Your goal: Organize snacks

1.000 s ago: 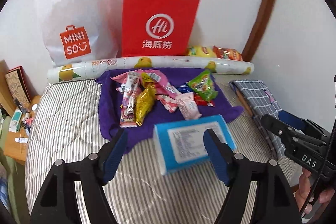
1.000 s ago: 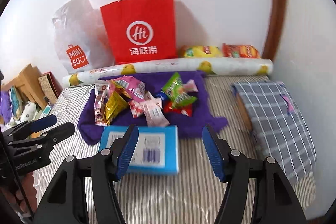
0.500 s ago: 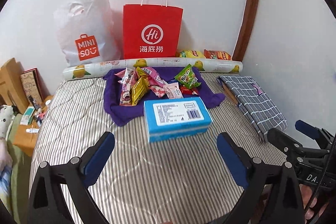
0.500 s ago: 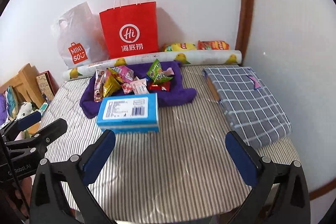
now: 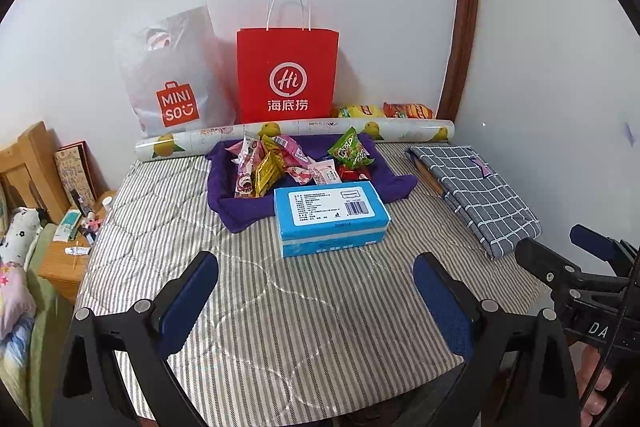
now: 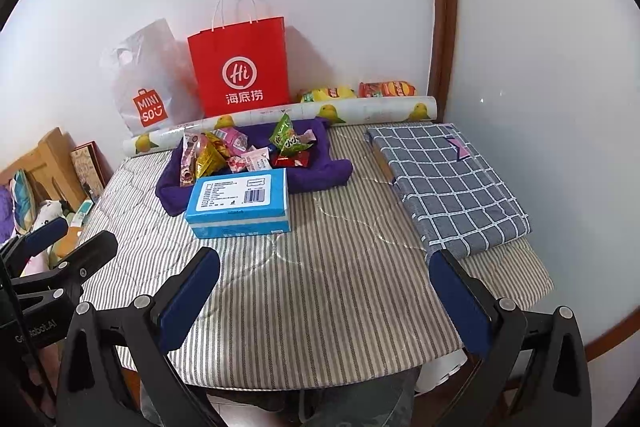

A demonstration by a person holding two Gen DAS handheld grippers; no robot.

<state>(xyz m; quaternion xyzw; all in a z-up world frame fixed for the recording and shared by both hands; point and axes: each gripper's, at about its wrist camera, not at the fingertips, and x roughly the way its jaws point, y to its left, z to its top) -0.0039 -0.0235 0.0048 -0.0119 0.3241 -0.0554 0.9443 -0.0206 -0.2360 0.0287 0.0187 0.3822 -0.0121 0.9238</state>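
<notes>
Several snack packets (image 5: pixel 296 163) lie in a heap on a purple cloth (image 5: pixel 236 211) at the back of the striped table (image 5: pixel 320 315). They also show in the right wrist view (image 6: pixel 244 151). A blue box (image 5: pixel 330 217) lies on the table in front of the cloth, and shows in the right wrist view (image 6: pixel 240 203) too. My left gripper (image 5: pixel 316 303) is open and empty, well short of the box. My right gripper (image 6: pixel 326 301) is open and empty near the table's front edge.
A red paper bag (image 5: pixel 286 79) and a white Miniso bag (image 5: pixel 176 83) stand against the wall behind a printed roll (image 5: pixel 304 137). Two chip bags (image 5: pixel 384 111) lie behind the roll. A folded checked cloth (image 6: pixel 448 183) lies at the right. Clutter sits beyond the left edge.
Both grippers have pulled back from the blue box and opened wider. The box stays on the table in front of the cloth.
</notes>
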